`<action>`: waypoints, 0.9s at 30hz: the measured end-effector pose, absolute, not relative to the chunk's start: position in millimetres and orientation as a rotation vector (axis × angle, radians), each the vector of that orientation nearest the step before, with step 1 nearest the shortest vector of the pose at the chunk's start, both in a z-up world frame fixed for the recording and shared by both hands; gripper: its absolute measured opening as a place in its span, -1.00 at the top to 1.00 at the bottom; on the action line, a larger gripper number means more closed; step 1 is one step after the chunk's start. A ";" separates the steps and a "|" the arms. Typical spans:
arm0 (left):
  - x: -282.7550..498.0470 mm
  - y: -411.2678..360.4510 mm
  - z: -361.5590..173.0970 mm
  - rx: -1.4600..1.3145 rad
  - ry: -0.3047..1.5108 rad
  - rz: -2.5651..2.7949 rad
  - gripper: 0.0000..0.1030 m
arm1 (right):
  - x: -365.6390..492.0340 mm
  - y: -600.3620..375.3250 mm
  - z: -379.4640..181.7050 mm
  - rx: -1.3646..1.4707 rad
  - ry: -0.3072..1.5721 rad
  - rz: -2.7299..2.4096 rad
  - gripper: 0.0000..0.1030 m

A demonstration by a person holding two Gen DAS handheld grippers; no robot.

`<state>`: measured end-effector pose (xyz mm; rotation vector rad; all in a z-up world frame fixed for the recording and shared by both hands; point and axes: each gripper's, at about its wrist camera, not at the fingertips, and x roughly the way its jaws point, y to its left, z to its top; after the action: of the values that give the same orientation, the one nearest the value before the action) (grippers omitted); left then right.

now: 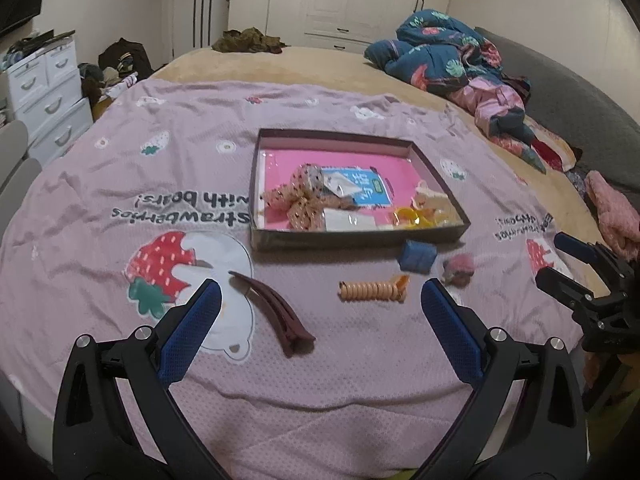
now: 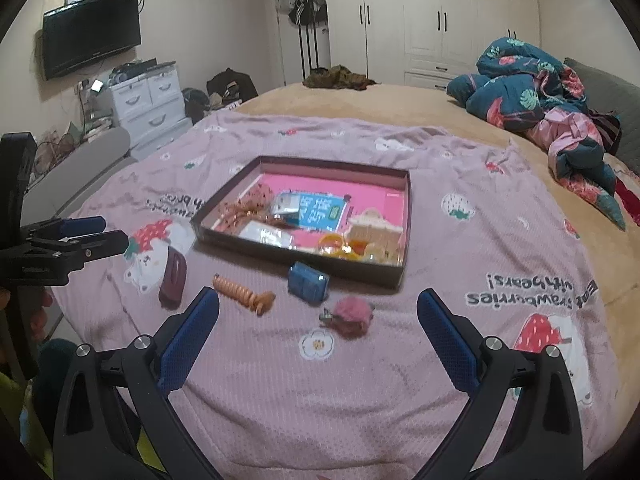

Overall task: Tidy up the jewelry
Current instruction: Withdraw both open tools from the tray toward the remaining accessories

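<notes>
A dark shallow box (image 1: 352, 236) with a pink floor lies on the pink bedspread; it also shows in the right wrist view (image 2: 304, 258). It holds a dotted bow (image 1: 300, 196), a blue card (image 1: 360, 186), small packets and orange pieces (image 1: 412, 216). In front of it lie a maroon hair clip (image 1: 276, 314), an orange spiral hair tie (image 1: 372, 290), a small blue box (image 1: 416, 256) and a pink hair tie (image 1: 460, 268). My left gripper (image 1: 320, 300) is open and empty above the clip and spiral tie. My right gripper (image 2: 318, 308) is open and empty, over the pink hair tie (image 2: 350, 316).
A crumpled teal floral quilt (image 1: 448, 52) lies at the far right of the bed. White drawers (image 1: 44, 88) stand at the left, wardrobes behind. The right gripper shows at the left wrist view's right edge (image 1: 580, 280); the left gripper shows at the right wrist view's left edge (image 2: 72, 240).
</notes>
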<state>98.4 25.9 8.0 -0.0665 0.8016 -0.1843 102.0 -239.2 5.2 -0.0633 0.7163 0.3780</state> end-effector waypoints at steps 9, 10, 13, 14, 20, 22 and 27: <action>98.3 17.9 -24.6 -0.048 0.880 -0.183 -0.82 | 103.2 -245.6 -19.2 -0.071 0.763 0.351 -0.92; 99.1 17.9 -28.6 -0.043 0.887 -0.177 -0.82 | 104.1 -246.5 -22.0 -0.069 0.770 0.348 -0.92; 101.5 18.3 -37.9 -0.042 0.908 -0.170 -0.82 | 106.2 -249.8 -29.8 -0.064 0.787 0.340 -0.92; 101.9 17.8 -40.0 -0.042 0.912 -0.167 -0.82 | 106.7 -250.6 -31.7 -0.063 0.791 0.339 -0.92; 106.9 18.2 -52.9 -0.044 0.939 -0.158 -0.82 | 113.7 -253.9 -44.9 -0.052 0.819 0.327 -0.92; 109.6 18.8 -55.9 -0.052 0.945 -0.156 -0.82 | 117.3 -254.0 -48.7 -0.046 0.829 0.327 -0.92; 119.0 21.8 -62.8 -0.082 0.955 -0.148 -0.82 | 126.3 -252.1 -56.4 -0.040 0.846 0.325 -0.92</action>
<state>119.0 21.8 -62.8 -0.0823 0.9546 -0.1483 126.3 -252.1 -56.4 -0.0402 0.8458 0.3246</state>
